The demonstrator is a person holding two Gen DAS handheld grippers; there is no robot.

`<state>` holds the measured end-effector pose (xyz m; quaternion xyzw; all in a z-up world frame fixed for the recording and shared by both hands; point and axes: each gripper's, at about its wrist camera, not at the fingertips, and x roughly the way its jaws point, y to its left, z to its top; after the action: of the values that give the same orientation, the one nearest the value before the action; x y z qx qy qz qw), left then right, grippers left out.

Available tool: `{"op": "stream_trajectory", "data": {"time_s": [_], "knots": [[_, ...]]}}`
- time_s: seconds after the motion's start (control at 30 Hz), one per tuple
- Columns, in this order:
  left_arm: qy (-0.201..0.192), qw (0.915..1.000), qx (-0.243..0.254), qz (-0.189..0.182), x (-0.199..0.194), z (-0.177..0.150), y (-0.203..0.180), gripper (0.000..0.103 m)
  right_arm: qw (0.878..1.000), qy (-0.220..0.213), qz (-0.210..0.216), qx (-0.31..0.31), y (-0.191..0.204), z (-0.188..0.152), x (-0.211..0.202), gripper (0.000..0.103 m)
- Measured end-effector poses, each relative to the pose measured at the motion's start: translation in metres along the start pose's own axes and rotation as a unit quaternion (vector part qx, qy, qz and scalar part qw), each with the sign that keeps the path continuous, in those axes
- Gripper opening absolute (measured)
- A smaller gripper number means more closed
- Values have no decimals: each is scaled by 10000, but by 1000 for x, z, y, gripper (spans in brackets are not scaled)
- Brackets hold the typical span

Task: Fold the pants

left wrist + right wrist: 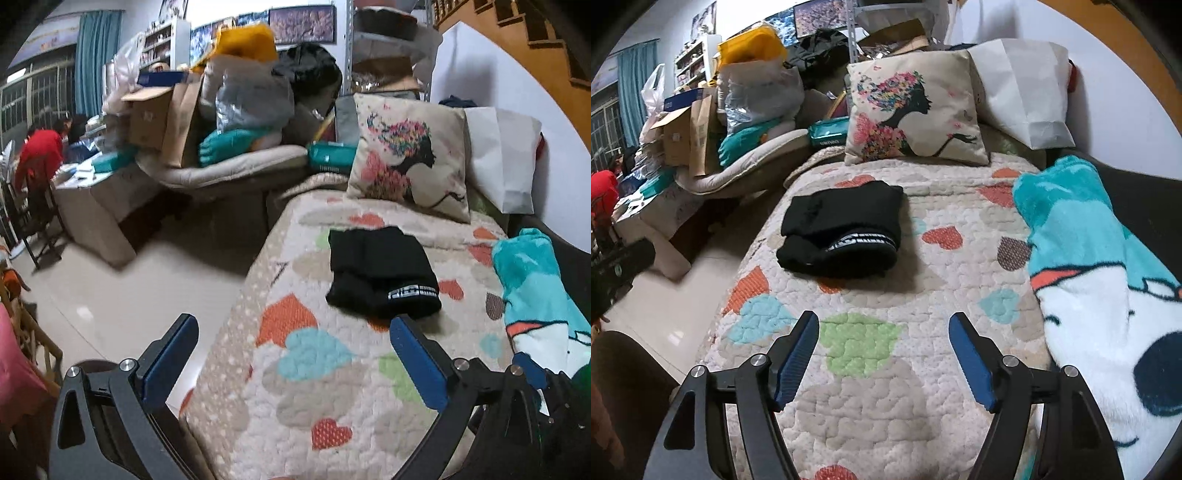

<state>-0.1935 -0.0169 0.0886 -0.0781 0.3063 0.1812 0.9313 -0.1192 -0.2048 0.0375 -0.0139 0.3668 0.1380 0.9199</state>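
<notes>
Black pants [380,273] lie folded into a small bundle on the heart-patterned quilt [332,387], a white-lettered band facing front. They also show in the right wrist view [846,229]. My left gripper [295,325] is open and empty, held above the quilt's near left edge, short of the pants. My right gripper [884,325] is open and empty above the quilt [871,398], well in front of the pants.
A printed cushion [912,110] and a white bag [1023,92] stand at the back. A teal and white fleece blanket [1100,295] lies along the right. Left of the quilt the floor [110,295] drops away, with a cluttered sofa [221,166] beyond.
</notes>
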Motion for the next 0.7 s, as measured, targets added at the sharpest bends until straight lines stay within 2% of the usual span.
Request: {"op": "stream_trajectory", "data": {"time_s": [0.33, 0.7], "knots": [[-199, 9990, 376, -104, -14, -8, -15, 103, 9998, 132, -69, 158, -8, -9, -2, 79], [-413, 9969, 644, -191, -27, -11, -27, 103, 9997, -100, -153, -134, 2, -9, -10, 82]]}}
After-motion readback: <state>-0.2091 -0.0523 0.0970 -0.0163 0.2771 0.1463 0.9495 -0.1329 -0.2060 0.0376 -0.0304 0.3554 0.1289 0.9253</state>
